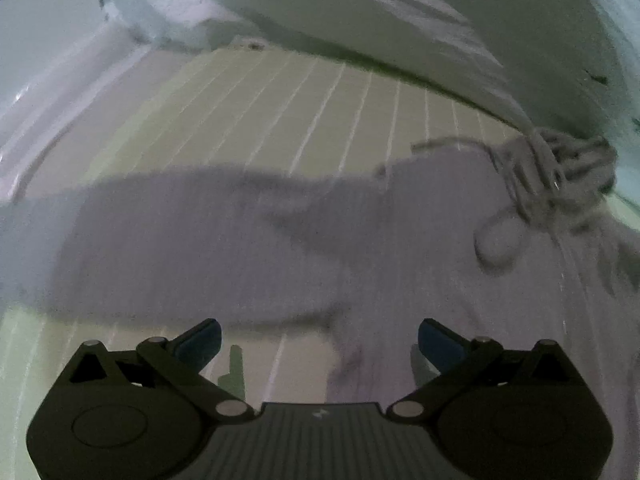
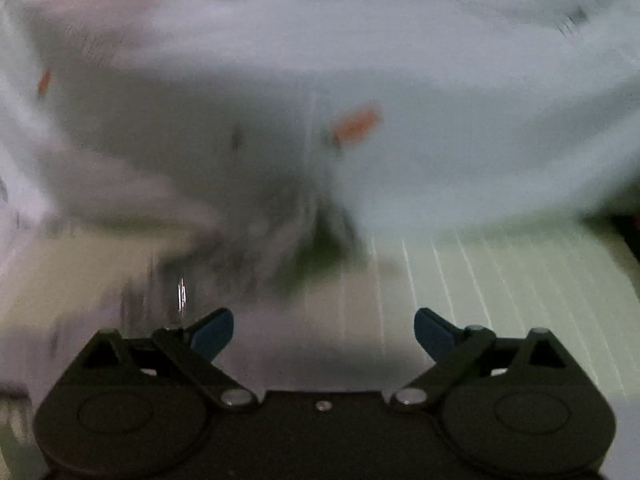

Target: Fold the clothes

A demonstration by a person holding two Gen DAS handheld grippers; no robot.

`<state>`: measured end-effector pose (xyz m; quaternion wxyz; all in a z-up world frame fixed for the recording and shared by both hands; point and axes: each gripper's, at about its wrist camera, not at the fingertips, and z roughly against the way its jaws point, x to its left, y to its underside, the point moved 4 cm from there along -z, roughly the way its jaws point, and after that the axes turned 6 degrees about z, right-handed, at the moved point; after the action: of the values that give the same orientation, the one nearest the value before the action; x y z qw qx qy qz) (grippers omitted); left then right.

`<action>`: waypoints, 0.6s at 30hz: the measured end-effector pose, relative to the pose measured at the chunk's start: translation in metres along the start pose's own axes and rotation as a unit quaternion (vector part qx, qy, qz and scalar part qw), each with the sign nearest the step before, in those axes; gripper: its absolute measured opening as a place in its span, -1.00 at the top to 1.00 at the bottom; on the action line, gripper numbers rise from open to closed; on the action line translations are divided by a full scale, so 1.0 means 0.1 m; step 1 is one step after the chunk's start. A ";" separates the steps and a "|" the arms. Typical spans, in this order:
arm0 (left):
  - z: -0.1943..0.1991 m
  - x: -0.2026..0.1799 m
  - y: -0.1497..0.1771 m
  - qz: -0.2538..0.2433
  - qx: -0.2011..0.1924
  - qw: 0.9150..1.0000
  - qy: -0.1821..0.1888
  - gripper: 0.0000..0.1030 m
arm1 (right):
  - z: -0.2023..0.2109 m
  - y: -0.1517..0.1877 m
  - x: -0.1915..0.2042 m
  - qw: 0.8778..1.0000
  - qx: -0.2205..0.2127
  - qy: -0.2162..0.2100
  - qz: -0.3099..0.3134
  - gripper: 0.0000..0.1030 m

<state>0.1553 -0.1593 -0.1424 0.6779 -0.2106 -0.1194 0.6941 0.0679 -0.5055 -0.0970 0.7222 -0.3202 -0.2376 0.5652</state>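
A pale lilac garment (image 1: 224, 240) lies across the striped surface (image 1: 312, 112) in the left wrist view, with a dark drawstring cord (image 1: 560, 168) knotted and looped at its right. My left gripper (image 1: 319, 340) is open and empty just above the cloth's near edge. In the right wrist view a pale garment (image 2: 248, 92) with small orange marks (image 2: 356, 124) lies bunched ahead, blurred by motion. My right gripper (image 2: 323, 330) is open and empty, short of the cloth.
A white panel (image 1: 400, 12) with a round screw mark runs across the top of the left wrist view. Bare striped surface (image 2: 500, 280) shows at the right of the right wrist view, with a dark edge at its far right.
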 end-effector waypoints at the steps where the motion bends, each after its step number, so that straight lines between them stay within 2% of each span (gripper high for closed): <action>1: 0.04 0.02 0.12 -0.001 0.008 1.000 0.001 -0.98 | 0.10 0.22 -0.01 1.000 0.022 0.001 -0.007 -0.88; 4: 0.15 0.08 0.48 -0.002 0.033 0.999 0.006 -0.91 | 0.36 0.76 -0.04 0.997 0.067 -0.010 -0.042 -0.84; 7: 0.30 0.14 0.79 0.002 0.044 0.999 0.012 -0.83 | 0.66 1.21 -0.09 0.994 0.090 -0.016 -0.062 -0.84; 10: 0.41 0.22 1.01 0.015 0.052 0.998 0.023 -0.69 | 0.85 1.50 -0.07 0.992 0.104 -0.025 -0.066 -0.82; 15: 0.57 0.24 1.28 0.016 0.060 0.997 0.053 -0.49 | 0.87 1.69 0.07 0.991 0.120 -0.052 -0.042 -0.59; 16: 0.59 0.22 1.33 0.014 0.064 0.996 0.062 -0.36 | 0.86 1.72 0.09 0.989 0.125 -0.060 -0.042 -0.54; 17: 0.62 0.21 1.38 0.011 0.067 0.995 0.072 -0.08 | 0.85 1.75 0.12 0.988 0.130 -0.067 -0.043 -0.49; 18: 0.64 0.19 1.43 0.009 0.070 0.994 0.081 0.02 | 0.87 1.78 0.13 0.988 0.132 -0.072 -0.041 -0.43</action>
<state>-0.0016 -0.1407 -0.1526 0.6923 -0.2195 -0.0137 0.6873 -0.1080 -0.4482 -0.1681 0.7616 -0.1707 -0.2254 0.5831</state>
